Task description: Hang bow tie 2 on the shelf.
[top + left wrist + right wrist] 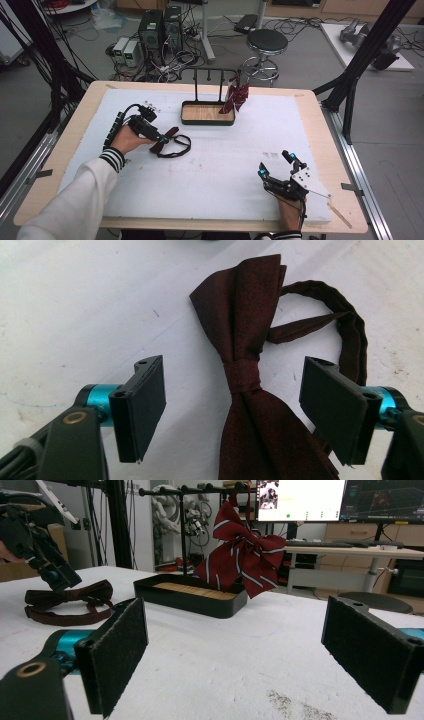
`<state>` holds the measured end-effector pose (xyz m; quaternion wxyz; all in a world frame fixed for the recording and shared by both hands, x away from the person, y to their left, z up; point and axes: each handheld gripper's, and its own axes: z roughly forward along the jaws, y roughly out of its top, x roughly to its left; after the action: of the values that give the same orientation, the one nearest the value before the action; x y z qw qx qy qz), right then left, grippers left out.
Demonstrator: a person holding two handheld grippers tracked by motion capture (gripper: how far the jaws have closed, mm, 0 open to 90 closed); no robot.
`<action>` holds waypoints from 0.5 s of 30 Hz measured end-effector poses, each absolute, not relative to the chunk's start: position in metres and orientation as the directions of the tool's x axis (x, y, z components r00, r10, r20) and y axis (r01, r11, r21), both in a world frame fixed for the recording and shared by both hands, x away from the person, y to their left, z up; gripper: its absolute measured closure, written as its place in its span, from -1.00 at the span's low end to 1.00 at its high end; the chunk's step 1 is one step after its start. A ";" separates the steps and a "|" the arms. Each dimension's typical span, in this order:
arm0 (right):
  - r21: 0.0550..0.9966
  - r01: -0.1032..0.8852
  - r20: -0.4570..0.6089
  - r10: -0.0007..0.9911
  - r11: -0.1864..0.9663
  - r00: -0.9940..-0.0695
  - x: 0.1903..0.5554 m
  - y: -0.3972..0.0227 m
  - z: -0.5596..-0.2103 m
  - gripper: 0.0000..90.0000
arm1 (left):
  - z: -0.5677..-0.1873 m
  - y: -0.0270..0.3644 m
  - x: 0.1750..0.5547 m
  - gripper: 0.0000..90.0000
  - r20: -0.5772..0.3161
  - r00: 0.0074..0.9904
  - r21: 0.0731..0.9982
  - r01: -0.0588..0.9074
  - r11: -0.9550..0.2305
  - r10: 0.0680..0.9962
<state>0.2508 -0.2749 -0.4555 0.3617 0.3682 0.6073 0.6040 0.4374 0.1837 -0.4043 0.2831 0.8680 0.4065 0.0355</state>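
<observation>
A dark red bow tie (250, 365) lies flat on the white sheet (225, 165), at the left part of the table, in front of the rack. Its lower wing is cut off by the bottom edge of the left gripper view, and part of its strap (350, 330) is hidden behind one jaw. The left gripper (232, 405) is over the tie with the jaws spread wide, one on each side of the knot, and no pad touches the cloth. In the high view the gripper body covers part of the tie, so its shape is hard to read there.

A striped red bow tie (240, 555) hangs from the bar of a black rack (207, 92), over the rack's tray with a wooden bottom. How it is attached to the bar is too small to make out.

The right gripper (277, 164) rests near the front right of the sheet, jaws apart, grasping nothing.

The sheet has some grey marks and lies on a wooden table (310, 110). Behind the table are a stool (266, 42), computers and many cables on the floor.
</observation>
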 end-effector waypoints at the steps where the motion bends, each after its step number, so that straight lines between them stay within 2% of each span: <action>1: 1.000 0.010 0.006 0.884 -0.001 -0.467 0.251 -0.275 -0.455 -0.77 | -0.405 0.184 0.438 -0.39 -0.159 0.671 0.512 0.684 -0.520 0.724; 11: 1.000 0.006 0.001 0.885 0.002 -0.466 0.251 -0.275 -0.455 -0.77 | -0.412 0.179 0.441 -0.35 -0.168 0.660 0.486 0.702 -0.521 0.732; 15: 1.000 0.006 0.001 0.884 0.002 -0.467 0.251 -0.275 -0.455 -0.77 | -0.412 0.177 0.441 -0.24 -0.165 0.663 0.485 0.699 -0.525 0.730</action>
<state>0.2509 -0.2752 -0.4554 0.3636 0.3665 0.6074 0.6037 0.4411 0.1766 -0.4121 0.2642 0.8728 0.4094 0.0293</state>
